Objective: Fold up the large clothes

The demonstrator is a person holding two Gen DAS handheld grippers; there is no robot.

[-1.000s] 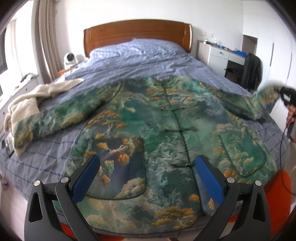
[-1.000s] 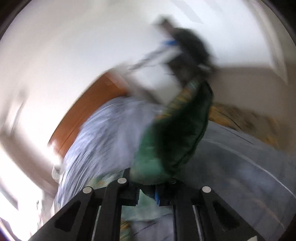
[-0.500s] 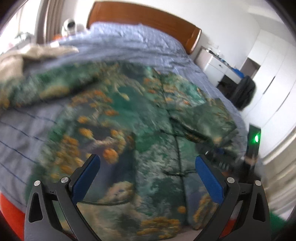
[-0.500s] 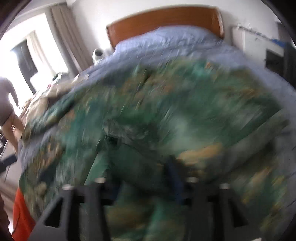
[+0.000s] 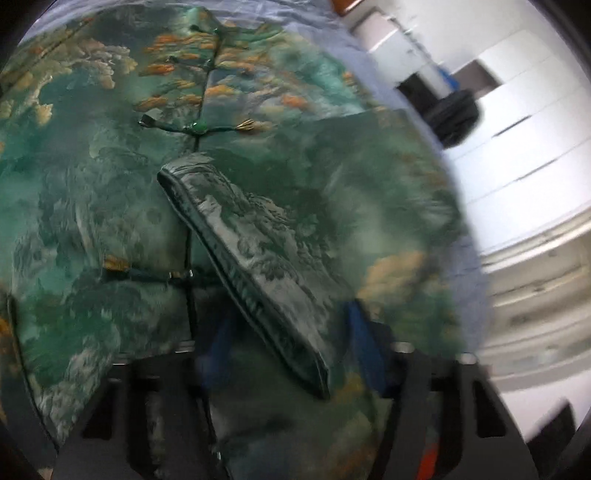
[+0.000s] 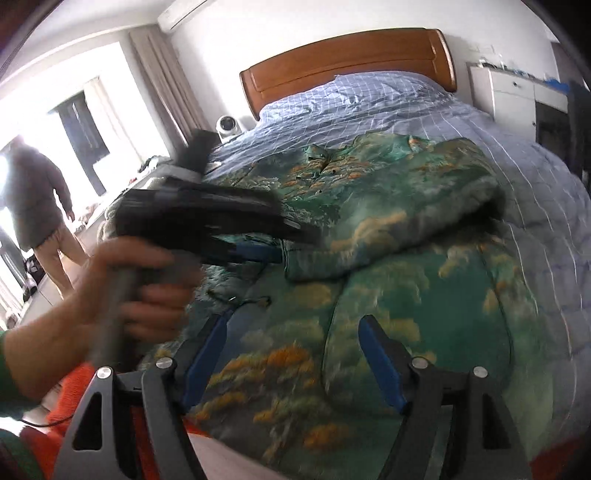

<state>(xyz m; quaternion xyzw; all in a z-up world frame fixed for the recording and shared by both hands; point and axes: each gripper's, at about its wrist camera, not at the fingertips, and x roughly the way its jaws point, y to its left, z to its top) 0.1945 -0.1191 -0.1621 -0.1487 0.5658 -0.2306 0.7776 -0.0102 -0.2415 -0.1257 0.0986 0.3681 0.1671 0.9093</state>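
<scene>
Jacket (image 6: 369,280) lies on bed (image 6: 535,177) (sleeve (image 5: 251,258) folded across front).

We see a bed (image 6: 517,155) with a blue checked cover and a wooden headboard (image 6: 347,59) against a white wall (image 6: 295,22). Bright daylight pours through the window (image 6: 55,110) beside beige curtains (image 6: 162,81). White cabinets (image 5: 517,122) line the other side.

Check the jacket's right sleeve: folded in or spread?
Folded in: the sleeve lies across the jacket front, cuff near the centre closure.
</scene>
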